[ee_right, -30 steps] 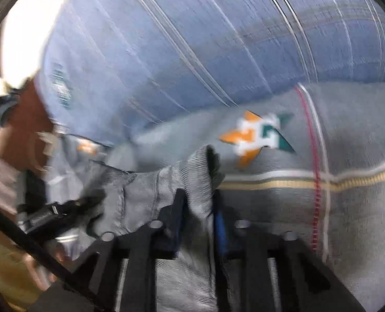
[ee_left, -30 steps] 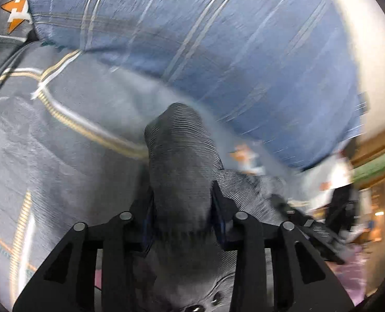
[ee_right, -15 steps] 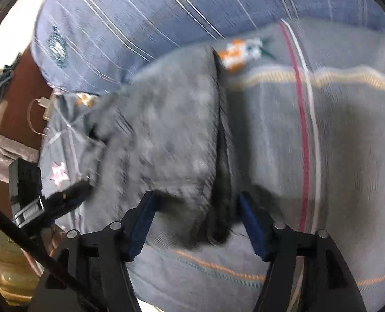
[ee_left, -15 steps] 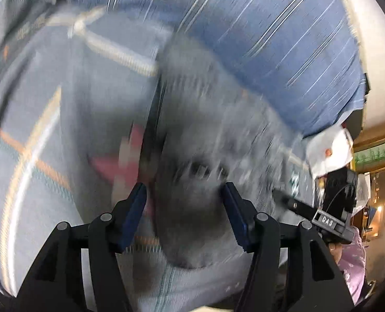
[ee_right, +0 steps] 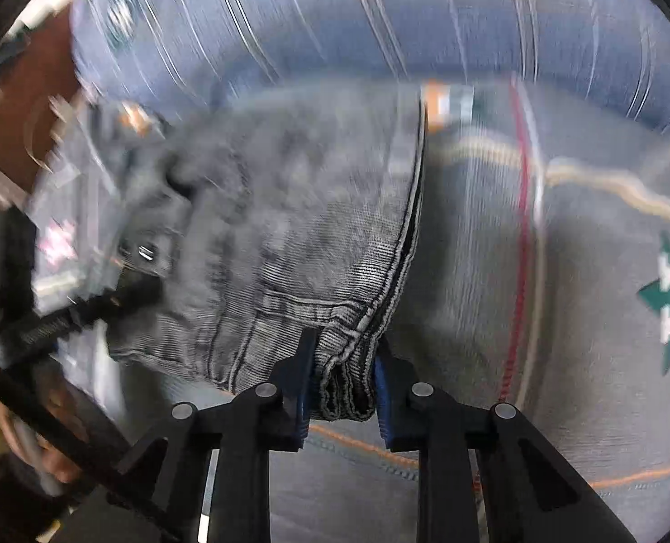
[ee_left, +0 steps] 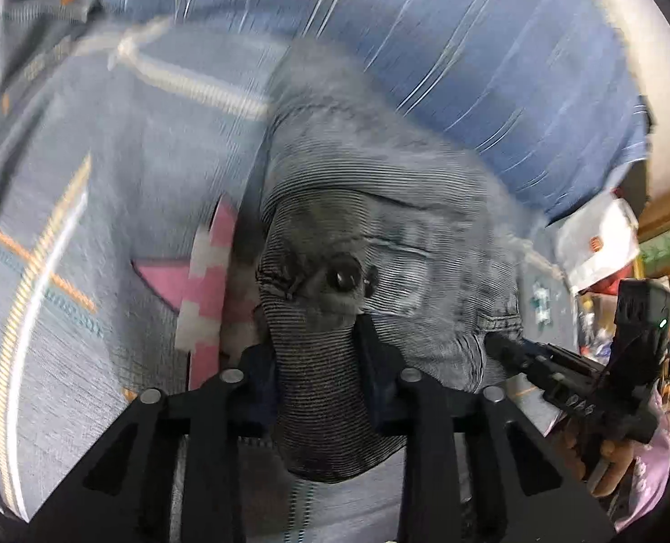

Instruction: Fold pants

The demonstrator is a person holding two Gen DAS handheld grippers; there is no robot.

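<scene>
Grey denim pants lie folded on a grey patterned blanket. My left gripper is shut on the near waistband corner by the button. In the right wrist view the pants stretch away from me, and my right gripper is shut on their near hemmed corner. Each view shows the other gripper at the pants' far side: the right one in the left wrist view, the left one in the right wrist view.
A blue striped pillow or sheet lies beyond the pants, also in the right wrist view. The blanket carries pink, teal and orange motifs. A white object and room clutter sit at the far right.
Both grippers opened half a second ago, dropping the pants on the blanket, and have now closed again on the near edge of the folded pants.
</scene>
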